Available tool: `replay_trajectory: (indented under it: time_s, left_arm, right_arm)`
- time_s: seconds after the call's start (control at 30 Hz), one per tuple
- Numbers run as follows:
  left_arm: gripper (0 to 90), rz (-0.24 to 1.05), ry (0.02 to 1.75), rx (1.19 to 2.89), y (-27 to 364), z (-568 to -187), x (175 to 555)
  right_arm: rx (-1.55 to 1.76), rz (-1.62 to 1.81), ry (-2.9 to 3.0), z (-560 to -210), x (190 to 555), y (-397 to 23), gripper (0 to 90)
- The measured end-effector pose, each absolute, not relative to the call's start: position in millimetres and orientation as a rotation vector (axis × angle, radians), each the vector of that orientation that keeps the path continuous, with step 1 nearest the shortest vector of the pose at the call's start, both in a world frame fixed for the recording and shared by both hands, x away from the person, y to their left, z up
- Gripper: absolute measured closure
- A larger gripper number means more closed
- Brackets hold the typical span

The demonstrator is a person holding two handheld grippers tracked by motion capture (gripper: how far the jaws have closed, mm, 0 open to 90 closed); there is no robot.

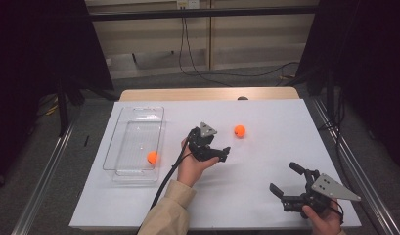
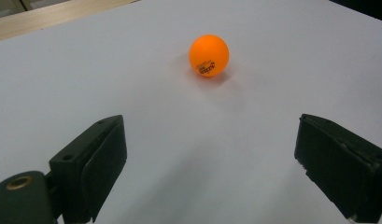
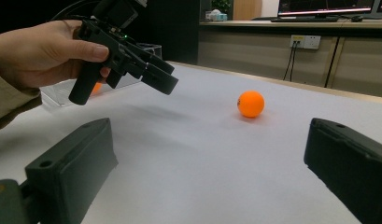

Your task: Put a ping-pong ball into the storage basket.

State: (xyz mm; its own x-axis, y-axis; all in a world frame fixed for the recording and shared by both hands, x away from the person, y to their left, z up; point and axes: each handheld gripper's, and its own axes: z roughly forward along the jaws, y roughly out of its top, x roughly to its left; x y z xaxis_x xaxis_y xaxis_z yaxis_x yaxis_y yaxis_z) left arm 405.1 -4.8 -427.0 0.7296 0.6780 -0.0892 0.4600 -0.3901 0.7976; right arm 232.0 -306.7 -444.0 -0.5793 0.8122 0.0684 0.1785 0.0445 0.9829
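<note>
In the clear tray (image 1: 120,147) at far left one orange ball (image 1: 152,157) already lies; right of the tray, the left gripper (image 1: 218,152) hovers wide open (empty) short of the loose ball (image 1: 239,130), needing to advance and close; right gripper (image 1: 285,178) open, idle

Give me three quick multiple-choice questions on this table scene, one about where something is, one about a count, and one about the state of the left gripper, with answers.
1. Where is the loose orange ball on the white sheet?
A. ahead of the left gripper
B. inside the clear tray
C. between the right gripper's jaws

2. How many orange balls are there in all?
A. one
B. two
C. four

3. The left gripper's jaws are
A. shut on a ball
B. shut empty
C. open and empty

Answers: 1 A, it lies just beyond the open jaws in the left gripper view. 2 B, one on the sheet and the ball in the tray. 3 C, bare sheet shows between them.
</note>
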Motion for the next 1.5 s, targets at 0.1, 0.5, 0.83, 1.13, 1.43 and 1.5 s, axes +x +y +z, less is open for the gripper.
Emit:
replay_trajectory:
  time_s: [0.1, 0.5, 0.83, 1.13, 1.43, 1.5]
  left_arm:
    - [9.3, 0.313, 0.860, 2.059, -6.9, -427.4, 406.2]
    - [9.3, 0.302, 0.867, 2.060, -12.9, -430.5, 410.1]
    - [9.3, 0.302, 0.868, 2.067, -16.6, -432.3, 413.9]
    - [9.3, 0.305, 0.866, 2.064, -20.9, -432.3, 415.7]
    - [9.3, 0.304, 0.878, 2.053, -22.0, -433.8, 418.2]
    - [9.3, 0.309, 0.879, 2.053, -22.1, -434.2, 418.8]
  right_arm:
    - [0.996, 1.577, 1.803, -443.9, 232.0, -306.6, 1.3]
    - [0.996, 1.578, 1.803, -443.9, 231.8, -306.8, 1.3]
    - [0.995, 1.579, 1.803, -443.8, 231.9, -306.7, 1.4]
    - [0.994, 1.579, 1.804, -443.8, 231.8, -306.6, 1.4]
    - [0.995, 1.580, 1.805, -443.8, 231.8, -306.5, 1.4]
    - [0.994, 1.579, 1.805, -443.8, 231.9, -306.5, 1.4]
